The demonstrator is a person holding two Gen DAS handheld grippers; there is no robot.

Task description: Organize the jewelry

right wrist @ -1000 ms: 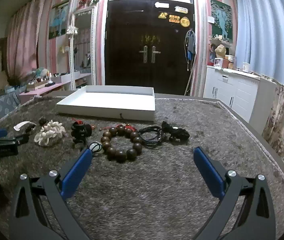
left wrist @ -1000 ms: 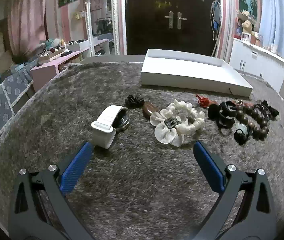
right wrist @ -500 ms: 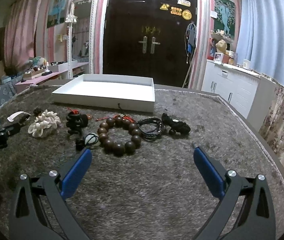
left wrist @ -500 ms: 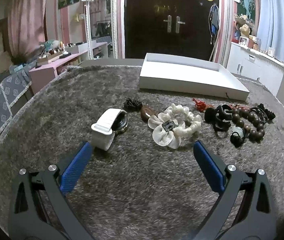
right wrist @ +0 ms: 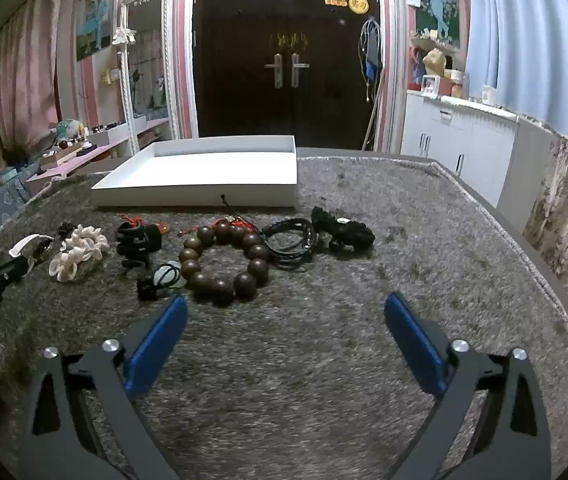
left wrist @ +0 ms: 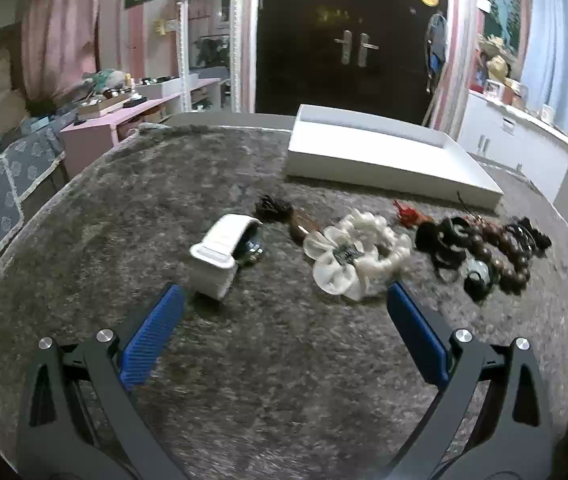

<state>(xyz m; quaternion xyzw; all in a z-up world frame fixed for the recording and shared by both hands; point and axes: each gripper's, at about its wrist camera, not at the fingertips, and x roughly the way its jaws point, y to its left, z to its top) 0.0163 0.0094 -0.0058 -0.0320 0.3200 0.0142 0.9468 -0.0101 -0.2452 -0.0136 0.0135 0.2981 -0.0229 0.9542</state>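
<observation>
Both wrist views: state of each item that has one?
left hand-held gripper: open, holding nothing
right hand-held gripper: open, holding nothing
white tray: nothing visible inside
white watch: band looped, on its side
wooden bead bracelet: flat on the mat
door: closed

Grey shaggy tabletop point(right wrist: 364, 360): white tray point(right wrist: 203, 184), bead bracelet point(right wrist: 223, 260), scrunchie point(left wrist: 360, 256), watch point(left wrist: 223, 252).

A dark double door point(right wrist: 286, 68) with metal handles and yellow stickers closes the far wall of a dim, pink-striped room. A tall white-framed mirror point(right wrist: 145, 64) and pink curtains point(right wrist: 23, 76) stand at left, above a cluttered pink shelf point(left wrist: 123, 116). White cabinets point(right wrist: 464, 148) and blue curtains point(right wrist: 524, 40) line the right. A grey shaggy cloth covers the surface point(right wrist: 324, 360).
</observation>
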